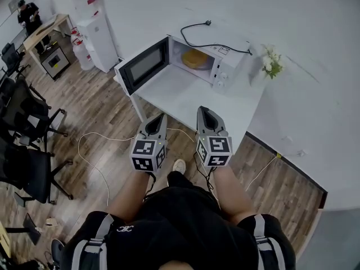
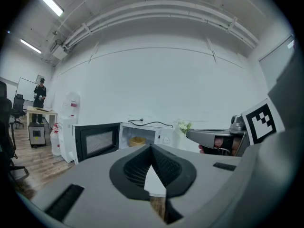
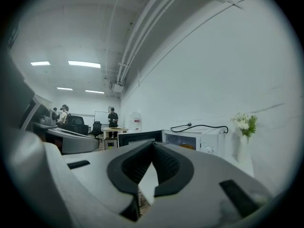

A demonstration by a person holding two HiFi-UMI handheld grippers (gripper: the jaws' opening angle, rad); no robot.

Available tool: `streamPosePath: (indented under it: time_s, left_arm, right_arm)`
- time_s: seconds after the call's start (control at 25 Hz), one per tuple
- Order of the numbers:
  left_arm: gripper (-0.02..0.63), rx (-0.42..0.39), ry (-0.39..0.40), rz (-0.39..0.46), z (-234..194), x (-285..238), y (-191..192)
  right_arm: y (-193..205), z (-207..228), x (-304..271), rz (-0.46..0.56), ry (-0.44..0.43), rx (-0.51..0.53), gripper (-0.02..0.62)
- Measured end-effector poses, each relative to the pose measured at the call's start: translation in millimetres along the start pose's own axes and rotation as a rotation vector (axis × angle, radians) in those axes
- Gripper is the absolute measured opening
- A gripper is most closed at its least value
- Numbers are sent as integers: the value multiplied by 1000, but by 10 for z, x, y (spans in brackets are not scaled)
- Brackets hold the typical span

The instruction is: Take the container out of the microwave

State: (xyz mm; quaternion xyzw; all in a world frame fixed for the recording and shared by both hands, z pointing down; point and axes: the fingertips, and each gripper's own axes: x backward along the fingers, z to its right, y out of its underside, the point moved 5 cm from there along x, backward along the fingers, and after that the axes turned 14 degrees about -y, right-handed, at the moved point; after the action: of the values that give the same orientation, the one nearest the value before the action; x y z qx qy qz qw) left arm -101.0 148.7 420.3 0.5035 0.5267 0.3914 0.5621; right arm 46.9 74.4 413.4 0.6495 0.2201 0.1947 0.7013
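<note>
A white microwave (image 1: 216, 61) stands on a white table (image 1: 185, 94) with its door (image 1: 143, 65) swung open to the left. A yellow container (image 1: 194, 59) sits inside the cavity, also visible as the container (image 2: 137, 140) in the left gripper view and the container (image 3: 188, 146) in the right gripper view. My left gripper (image 1: 159, 118) and right gripper (image 1: 205, 111) hover side by side at the table's near edge, well short of the microwave. Both point toward it. Each gripper, left (image 2: 151, 147) and right (image 3: 153, 144), has its jaws shut with nothing between them.
A vase of flowers (image 1: 271, 63) stands right of the microwave, and a black power cable (image 1: 205, 43) lies across its top. A water dispenser (image 1: 98, 32) is at the far left. Office chairs (image 1: 22, 122) and a floor cable (image 1: 93, 151) are on the left.
</note>
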Motion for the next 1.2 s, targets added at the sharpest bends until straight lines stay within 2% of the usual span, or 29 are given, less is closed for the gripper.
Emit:
streamPosePath:
  time_s: [0.24,0.6,0.92,1.2]
  left_arm:
    - [2,-72,77,26,-23,-551,-192]
    - [0,-104,106,14,-132,-1515,-385]
    - [2,-126,130,0,-105,-2280,-427]
    - [3,-268,141,14,38,-2799,-387]
  right_arm:
    - [-51,363,-424,-4,42,-5,5]
    - [-85,986,-1073,-6,93,-27,5]
    - [-45,1480,-1508,-26,102,-26,5]
    - [28,1807,-1595,-43,135,-18,5]
